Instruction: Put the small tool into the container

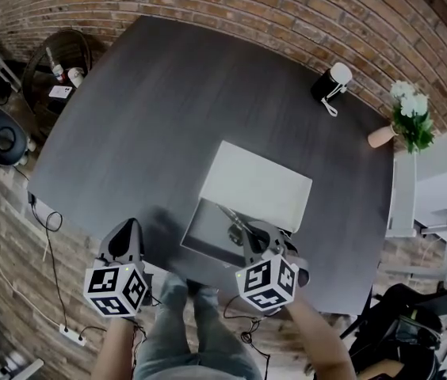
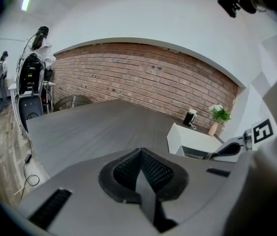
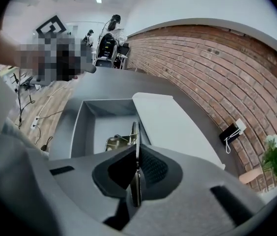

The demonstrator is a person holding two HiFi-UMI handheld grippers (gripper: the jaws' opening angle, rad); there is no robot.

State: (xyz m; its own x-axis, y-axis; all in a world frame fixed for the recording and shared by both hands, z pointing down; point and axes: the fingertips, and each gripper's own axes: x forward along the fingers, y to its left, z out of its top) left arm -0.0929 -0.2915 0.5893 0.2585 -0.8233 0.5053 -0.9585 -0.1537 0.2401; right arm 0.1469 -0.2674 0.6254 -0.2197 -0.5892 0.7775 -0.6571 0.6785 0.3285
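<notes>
An open grey container [image 1: 194, 228] sits near the table's front edge, with its white lid [image 1: 259, 184] lying against its far side. My right gripper [image 1: 255, 237] hovers over the container's right part, shut on a thin metal tool [image 1: 231, 216]. In the right gripper view the tool [image 3: 135, 134] sticks out edge-on from the closed jaws of the right gripper [image 3: 137, 163], above the container [image 3: 77, 127] and beside the lid [image 3: 170, 127]. A brassy metal piece [image 3: 114, 142] lies inside. My left gripper [image 1: 127, 234] is shut and empty [image 2: 141, 168], left of the container.
A black device with a white cable [image 1: 330, 81] and a potted white-flowered plant [image 1: 410, 117] stand at the table's far right. A white shelf [image 1: 402, 196] flanks the right edge. A round wicker stand [image 1: 57, 62] and floor cables [image 1: 49, 228] lie to the left.
</notes>
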